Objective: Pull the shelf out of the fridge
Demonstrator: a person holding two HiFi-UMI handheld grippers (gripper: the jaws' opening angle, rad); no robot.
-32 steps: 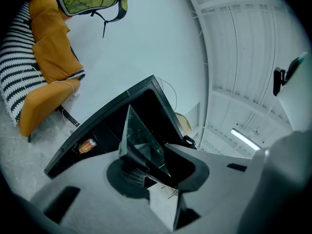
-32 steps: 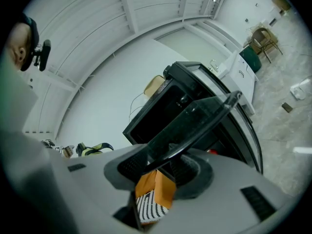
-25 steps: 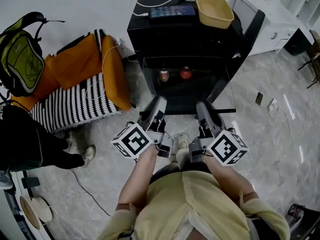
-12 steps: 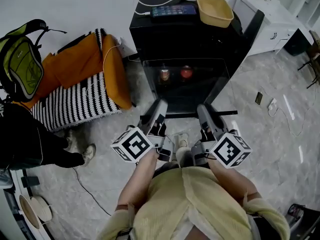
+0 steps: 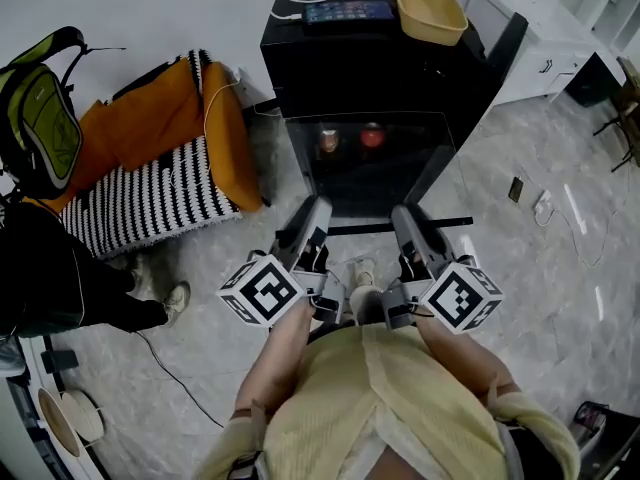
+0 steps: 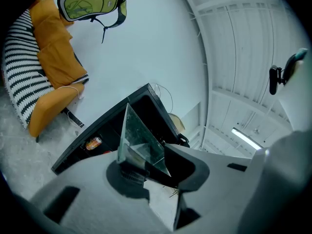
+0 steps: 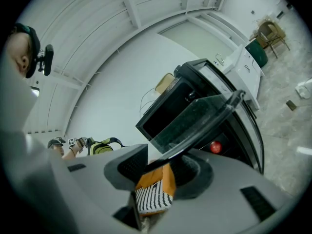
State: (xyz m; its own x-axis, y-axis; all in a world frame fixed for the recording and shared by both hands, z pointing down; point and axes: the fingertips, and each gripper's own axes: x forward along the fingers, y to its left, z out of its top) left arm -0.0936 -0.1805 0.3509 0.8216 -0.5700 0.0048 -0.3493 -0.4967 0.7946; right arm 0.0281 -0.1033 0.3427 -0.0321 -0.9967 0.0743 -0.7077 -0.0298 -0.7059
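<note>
Marbled grey floor (image 5: 545, 308) spreads around the black fridge (image 5: 360, 68).

No legible text, no numbers (can (image 5: 329, 140) label blurred)

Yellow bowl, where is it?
In the head view, the yellow bowl sits on top of the black fridge, at its right end, just right of the phone.
</note>
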